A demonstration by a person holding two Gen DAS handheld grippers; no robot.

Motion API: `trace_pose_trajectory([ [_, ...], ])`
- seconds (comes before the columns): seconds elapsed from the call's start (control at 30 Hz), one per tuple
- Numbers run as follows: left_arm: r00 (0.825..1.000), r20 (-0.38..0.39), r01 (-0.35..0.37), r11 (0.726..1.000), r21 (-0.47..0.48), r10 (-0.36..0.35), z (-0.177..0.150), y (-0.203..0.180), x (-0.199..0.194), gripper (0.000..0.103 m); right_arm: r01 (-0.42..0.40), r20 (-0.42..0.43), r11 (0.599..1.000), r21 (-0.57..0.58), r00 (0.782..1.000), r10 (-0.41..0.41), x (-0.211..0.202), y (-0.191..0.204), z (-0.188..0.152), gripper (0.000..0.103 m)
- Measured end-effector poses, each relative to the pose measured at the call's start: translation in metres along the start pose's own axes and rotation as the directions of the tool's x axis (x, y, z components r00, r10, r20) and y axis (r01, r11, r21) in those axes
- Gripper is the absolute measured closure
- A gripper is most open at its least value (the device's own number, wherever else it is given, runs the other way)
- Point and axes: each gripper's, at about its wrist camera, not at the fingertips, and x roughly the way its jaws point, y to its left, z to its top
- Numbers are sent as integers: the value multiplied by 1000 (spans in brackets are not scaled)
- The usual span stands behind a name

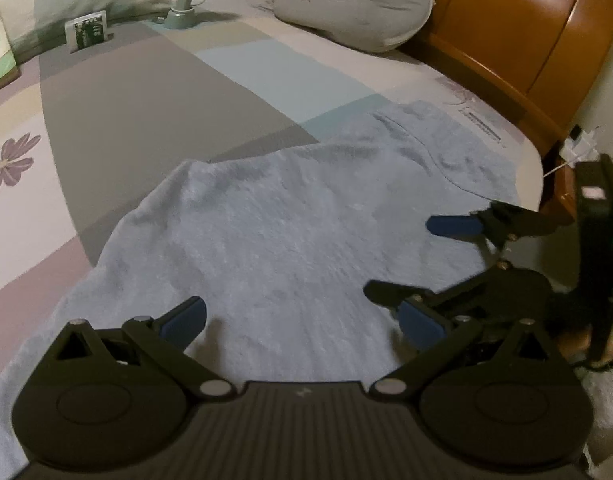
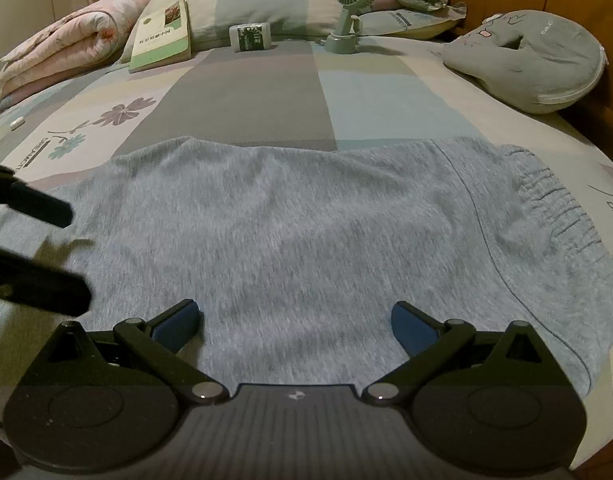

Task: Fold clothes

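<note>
Definitely someone's bedroom at home. Everything sat on a bed with a patchwork bedsheet [image 2: 242, 96] printed with flowers, and a glossy wooden headboard [image 1: 518, 20] ran along the right. At the far end were pillows [image 2: 266, 4], a rolled pink quilt [image 2: 62, 40], a paperback [image 2: 162, 36], a little green desk fan [image 2: 348, 8] and a grey cushion [image 2: 534, 60].
</note>
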Motion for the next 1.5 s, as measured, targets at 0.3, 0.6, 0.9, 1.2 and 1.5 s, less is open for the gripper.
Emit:
trace_pose_trajectory([
  [0.3, 997, 11, -77, 996, -52, 78, -1, 17, 4, 1, -2, 8, 1000, -7, 1000, 2, -1, 0, -1, 0],
  [0.6, 988, 29, -150, 985, -80, 153, -13, 23, -11, 1, -47, 38, 987, -155, 998, 53, -35, 16, -5, 0],
  [0.9, 970, -44, -237, 971, 14, 237, -58, 2, -21, 1, -98, -43, 979, -180, 995, 92, -43, 21, -27, 0],
  [1.2, 966, -85, -243, 970, 32, 244, -89, -17, -18, 1, -53, -49, 975, -217, 998, 44, -52, 26, -35, 0],
  [1.5, 967, -68, -244, 969, 31, 245, -93, -23, -33, 1, -82, -34, 969, -233, 997, 76, -57, 46, -29, 0],
])
